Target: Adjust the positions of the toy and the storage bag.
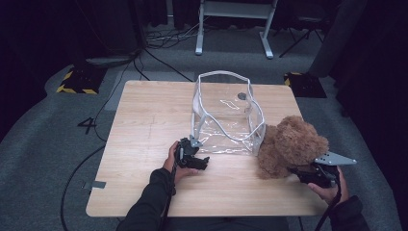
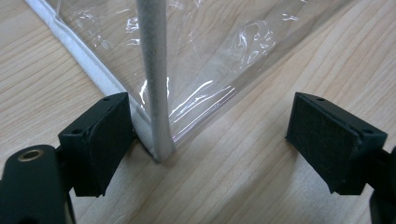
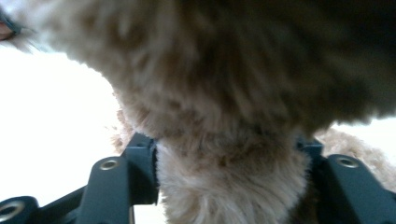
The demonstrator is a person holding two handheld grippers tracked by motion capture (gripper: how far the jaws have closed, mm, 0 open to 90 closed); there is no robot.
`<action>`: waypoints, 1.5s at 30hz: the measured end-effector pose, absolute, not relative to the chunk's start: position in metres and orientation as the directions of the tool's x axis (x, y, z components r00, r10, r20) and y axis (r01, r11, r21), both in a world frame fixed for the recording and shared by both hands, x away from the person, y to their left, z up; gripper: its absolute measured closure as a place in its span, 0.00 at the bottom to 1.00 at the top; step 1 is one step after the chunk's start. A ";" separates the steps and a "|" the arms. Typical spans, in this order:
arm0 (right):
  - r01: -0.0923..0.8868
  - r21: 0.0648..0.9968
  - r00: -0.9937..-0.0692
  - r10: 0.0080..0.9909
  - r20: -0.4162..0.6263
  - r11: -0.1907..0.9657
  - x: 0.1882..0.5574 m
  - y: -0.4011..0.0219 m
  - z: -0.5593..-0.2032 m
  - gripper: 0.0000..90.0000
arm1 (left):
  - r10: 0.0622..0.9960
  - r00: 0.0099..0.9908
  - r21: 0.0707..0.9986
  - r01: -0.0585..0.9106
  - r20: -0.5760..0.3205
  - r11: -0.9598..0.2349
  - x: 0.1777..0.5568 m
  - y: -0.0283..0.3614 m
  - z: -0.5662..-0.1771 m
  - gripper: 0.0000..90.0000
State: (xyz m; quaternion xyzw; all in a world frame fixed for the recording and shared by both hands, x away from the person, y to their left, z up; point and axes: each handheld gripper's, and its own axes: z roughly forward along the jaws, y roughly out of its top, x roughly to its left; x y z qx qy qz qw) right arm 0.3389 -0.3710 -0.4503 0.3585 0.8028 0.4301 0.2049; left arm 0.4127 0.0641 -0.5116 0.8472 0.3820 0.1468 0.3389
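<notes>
Bag, clear with white edging, stands open near the middle of the table. Just right of it sits the brown bear, touching the bag's side. The right gripper is clamped on the bear's fur. The left gripper is at the bag's near left corner, jaws wide apart, one pad touching the white edging.
</notes>
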 end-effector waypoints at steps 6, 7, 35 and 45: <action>0.399 0.857 -0.635 0.773 0.001 0.326 0.341 -0.368 -0.447 0.26 | 0.746 0.666 0.684 0.552 -0.017 -0.477 0.412 0.065 -0.511 0.17; 0.400 0.861 -0.631 0.776 0.009 0.315 0.340 -0.367 -0.445 0.25 | 0.744 0.668 0.687 0.549 -0.017 -0.477 0.412 0.065 -0.512 0.17; 0.439 0.853 -0.583 0.812 0.034 0.280 0.366 -0.333 -0.436 0.21 | 0.699 0.715 0.685 0.517 -0.016 -0.513 0.353 0.131 -0.513 0.17; 0.406 0.862 -0.614 0.789 0.012 0.303 0.365 -0.342 -0.438 0.55 | 0.765 0.644 0.687 0.562 -0.014 -0.461 0.345 0.140 -0.513 0.17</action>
